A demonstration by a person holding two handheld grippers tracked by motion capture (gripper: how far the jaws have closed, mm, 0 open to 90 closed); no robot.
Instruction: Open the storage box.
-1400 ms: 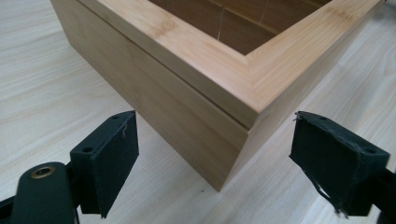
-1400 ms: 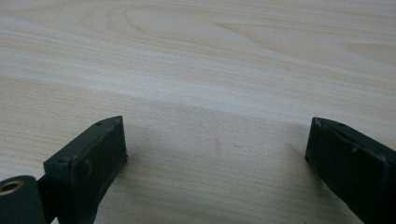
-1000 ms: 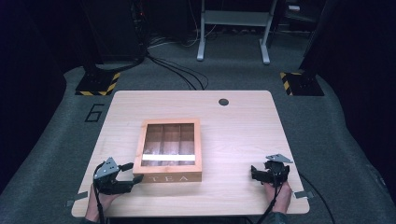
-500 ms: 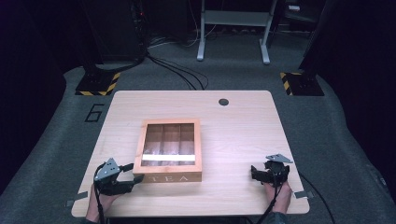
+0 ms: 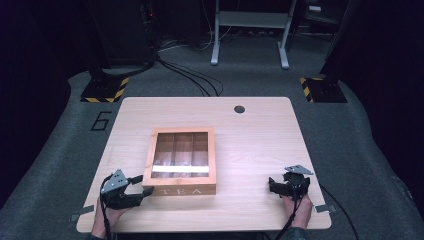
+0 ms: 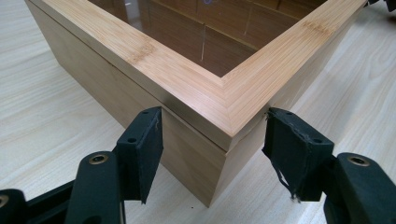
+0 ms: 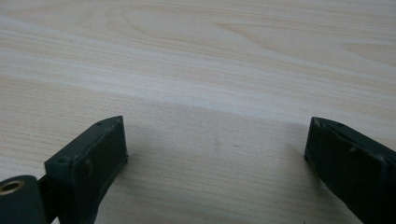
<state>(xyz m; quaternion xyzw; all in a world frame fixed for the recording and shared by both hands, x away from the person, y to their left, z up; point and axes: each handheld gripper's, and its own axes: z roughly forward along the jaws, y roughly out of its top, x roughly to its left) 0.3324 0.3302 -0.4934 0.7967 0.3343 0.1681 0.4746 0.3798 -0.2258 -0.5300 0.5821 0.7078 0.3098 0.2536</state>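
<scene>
A dark room, cables on the grey floor, and a pale wooden table [image 5: 260, 145] in the light. The tea box [image 5: 181, 161] sits left of centre, glass lid down. The left gripper [image 5: 141, 188] is at its near left corner — jaws astride that corner and just closing in, one pad [image 6: 148, 140] brushing the side wall, the other beside the front, no firm clamp visible. The right gripper [image 5: 272, 184] rests well apart on bare wood, jaws wide with nothing between them.

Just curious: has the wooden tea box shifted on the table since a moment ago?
No. The tea box sits the same way relative to the round hole in the table as before.
</scene>
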